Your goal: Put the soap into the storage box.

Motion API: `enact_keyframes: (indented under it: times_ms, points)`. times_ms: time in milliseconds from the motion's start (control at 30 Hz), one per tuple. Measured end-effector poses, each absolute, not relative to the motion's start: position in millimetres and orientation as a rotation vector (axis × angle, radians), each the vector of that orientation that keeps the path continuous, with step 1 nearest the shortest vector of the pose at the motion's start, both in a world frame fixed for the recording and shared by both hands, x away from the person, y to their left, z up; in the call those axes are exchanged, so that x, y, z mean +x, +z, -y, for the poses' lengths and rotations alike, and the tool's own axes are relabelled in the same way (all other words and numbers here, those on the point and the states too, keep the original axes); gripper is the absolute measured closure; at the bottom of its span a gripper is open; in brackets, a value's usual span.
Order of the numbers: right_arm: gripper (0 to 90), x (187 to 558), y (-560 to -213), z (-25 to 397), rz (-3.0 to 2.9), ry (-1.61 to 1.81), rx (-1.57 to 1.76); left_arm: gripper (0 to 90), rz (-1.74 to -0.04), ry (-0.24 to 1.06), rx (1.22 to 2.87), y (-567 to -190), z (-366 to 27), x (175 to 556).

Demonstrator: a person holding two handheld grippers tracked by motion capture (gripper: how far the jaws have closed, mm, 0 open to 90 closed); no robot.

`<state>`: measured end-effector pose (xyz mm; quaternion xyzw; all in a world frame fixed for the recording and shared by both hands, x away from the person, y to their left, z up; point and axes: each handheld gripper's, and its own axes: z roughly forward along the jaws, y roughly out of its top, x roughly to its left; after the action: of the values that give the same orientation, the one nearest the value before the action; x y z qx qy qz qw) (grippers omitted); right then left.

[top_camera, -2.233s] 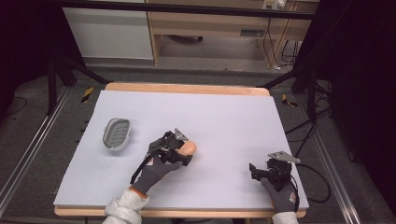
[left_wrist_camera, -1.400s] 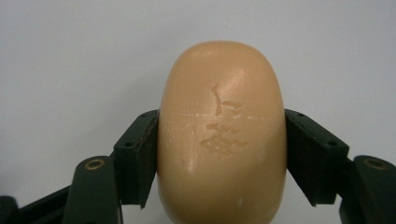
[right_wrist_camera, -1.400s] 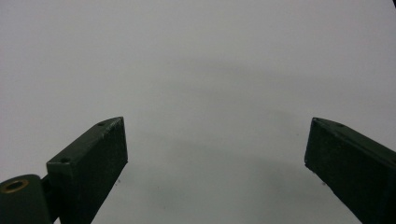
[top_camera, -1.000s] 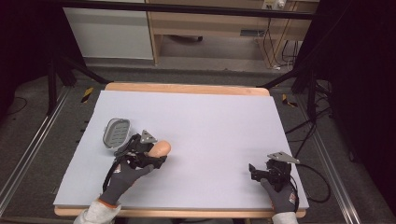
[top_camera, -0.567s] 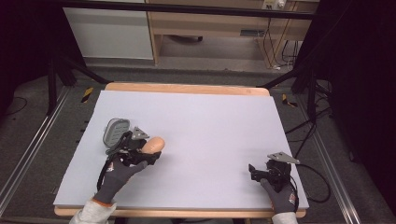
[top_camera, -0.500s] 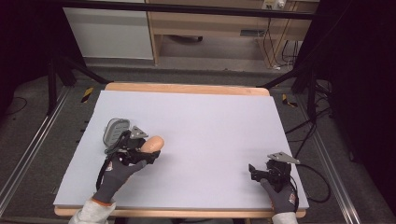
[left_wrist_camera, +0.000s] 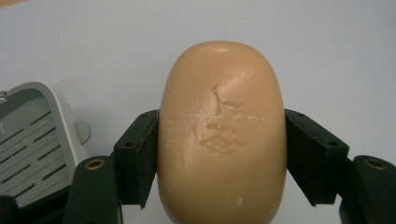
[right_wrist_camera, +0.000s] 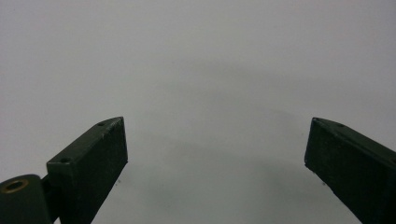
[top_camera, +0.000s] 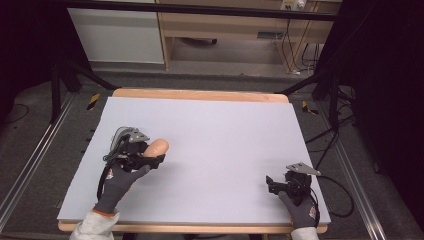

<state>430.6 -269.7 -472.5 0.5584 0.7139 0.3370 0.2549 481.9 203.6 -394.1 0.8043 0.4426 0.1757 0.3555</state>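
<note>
The left gripper [top_camera: 150, 152], clamped on a tan bar of soap [top_camera: 156, 147], has carried it from mid-frame toward the left of the high view, now beside the grey slotted soap dish [left_wrist_camera: 32, 140]; setting it in looks the likely next step. The dish sits empty, the soap raised just beside it. At lower right, the right gripper [top_camera: 275, 185] rests wide open on the white tabletop [top_camera: 225, 130]
</note>
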Motion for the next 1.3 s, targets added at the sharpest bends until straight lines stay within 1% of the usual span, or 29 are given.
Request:
enact_keyframes:
  times_ms: [700, 1300]
  points:
    - [6.1, 431, -472, 269, -1.930, 0.911, 1.523, 31.7, -1.242, 0.524, 1.981, -382, -238, 505]
    - [6.1, 432, -473, 268, -1.940, 0.905, 1.514, 31.7, -1.373, 0.564, 1.950, -398, -268, 521]
